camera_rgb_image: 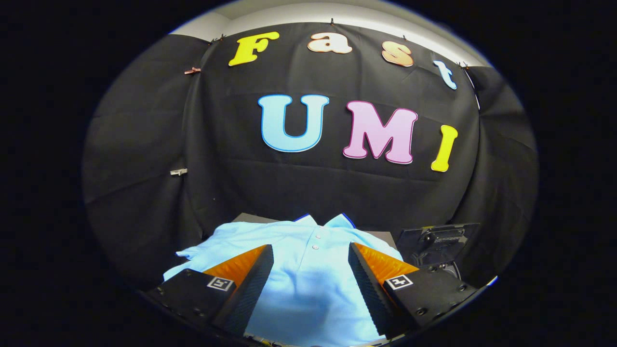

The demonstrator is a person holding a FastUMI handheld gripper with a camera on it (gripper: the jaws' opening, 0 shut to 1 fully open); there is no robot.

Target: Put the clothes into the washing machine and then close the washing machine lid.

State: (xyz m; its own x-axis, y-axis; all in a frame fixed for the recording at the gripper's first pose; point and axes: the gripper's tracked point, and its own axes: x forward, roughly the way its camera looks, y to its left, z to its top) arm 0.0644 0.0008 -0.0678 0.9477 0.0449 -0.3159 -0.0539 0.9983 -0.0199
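Observation:
A light blue polo shirt (308, 274) lies spread flat, collar and buttons pointing away from me, a sleeve stretched out beyond my left finger. My gripper (311, 250) hovers over it with both fingers wide apart; the shirt's button placket runs between them and neither finger presses on the cloth. Past my right finger stands a dark machine part (436, 241), a black panel with a knob, which I take for the washing machine; its lid and opening are hidden.
The shirt rests on a dark grey surface (250, 218) whose far edge meets the black cloth wall (217, 159). A small clip (178, 171) hangs on the wall at the left.

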